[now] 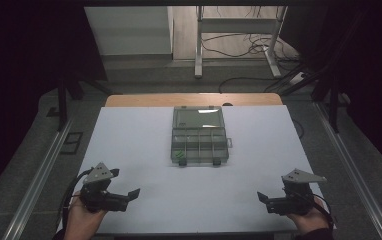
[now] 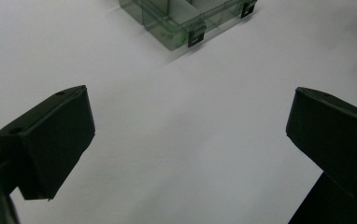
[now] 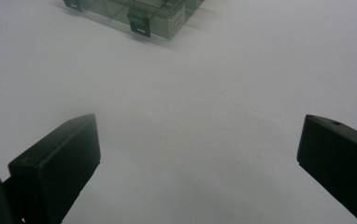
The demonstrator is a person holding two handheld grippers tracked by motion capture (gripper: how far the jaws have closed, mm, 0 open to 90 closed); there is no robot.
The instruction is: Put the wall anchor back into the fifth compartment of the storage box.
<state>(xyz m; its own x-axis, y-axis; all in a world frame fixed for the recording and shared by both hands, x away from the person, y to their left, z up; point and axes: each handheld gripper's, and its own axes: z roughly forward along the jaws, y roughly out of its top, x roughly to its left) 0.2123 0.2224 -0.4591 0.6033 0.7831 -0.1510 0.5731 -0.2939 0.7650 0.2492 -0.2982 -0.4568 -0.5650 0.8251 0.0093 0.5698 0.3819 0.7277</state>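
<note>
**Both grippers wait wide apart, the organizer box lies open in the middle**

A transparent grey organizer box (image 1: pixel 199 135) lies in the middle of the white table (image 1: pixel 144 200), a little toward the far side. Its lid is folded back, away from the person, and the compartments face up. The tray has several small sections divided by thin walls. In the near left section something small and green (image 1: pixel 178 152) is visible, but it is too small to tell what it is. Two dark latches sit on the near edge of the box.

The left gripper (image 1: pixel 129 195) is held in the person's left hand (image 1: pixel 81 220) near the left front corner of the table. In the left gripper view the two black jaws stand far from each other with nothing between them, only the white surface, and the box corner (image 2: pixel 186 23) shows at the top.

The right gripper (image 1: pixel 263 199) is held in the right hand (image 1: pixel 306 220) near the right front corner. Its jaws are also spread wide and hold nothing. In the right gripper view the box (image 3: pixel 148 11) is at the top, well apart from the jaws.

Both grippers point toward the centre of the table and neither touches the box
</note>
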